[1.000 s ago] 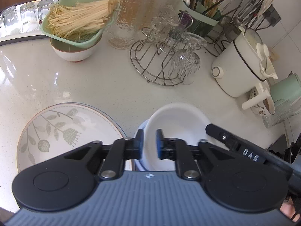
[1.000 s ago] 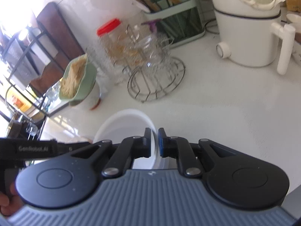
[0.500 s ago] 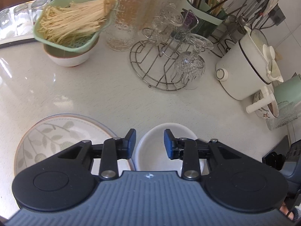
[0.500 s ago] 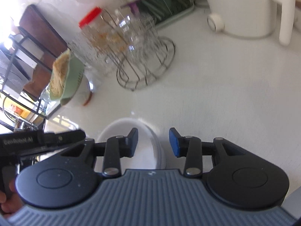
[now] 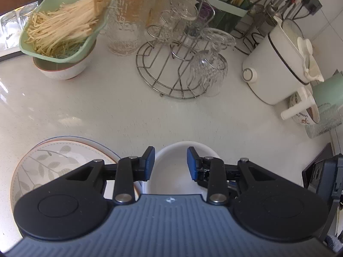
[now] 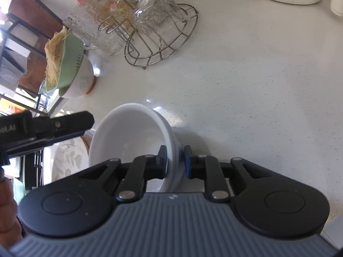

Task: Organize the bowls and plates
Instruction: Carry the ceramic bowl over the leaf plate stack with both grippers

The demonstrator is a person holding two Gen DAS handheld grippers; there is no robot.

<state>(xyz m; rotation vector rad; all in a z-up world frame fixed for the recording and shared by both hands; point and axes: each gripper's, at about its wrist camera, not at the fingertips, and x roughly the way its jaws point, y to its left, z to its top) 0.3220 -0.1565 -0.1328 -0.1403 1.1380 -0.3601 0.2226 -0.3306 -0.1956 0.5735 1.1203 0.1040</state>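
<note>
A white bowl (image 5: 171,169) stands on the pale counter, nested in another white bowl; it also shows in the right wrist view (image 6: 133,132). My left gripper (image 5: 170,163) is open above the bowl's near side and holds nothing. My right gripper (image 6: 174,160) is open, its fingers on either side of the bowl's right rim without gripping it. A leaf-patterned plate (image 5: 53,160) lies to the left of the bowls, on top of another plate, and shows partly in the right wrist view (image 6: 64,160).
At the back stand a green colander of noodles on a bowl (image 5: 62,36), a glass jar (image 5: 126,21), a wire rack with glasses (image 5: 182,64), a utensil holder (image 5: 227,6) and a white electric pot (image 5: 278,64). A patterned cup (image 5: 304,111) sits at right.
Both grippers have opened and let go of the white bowl, which now rests on the bowl beneath. The left gripper has pulled back a little.
</note>
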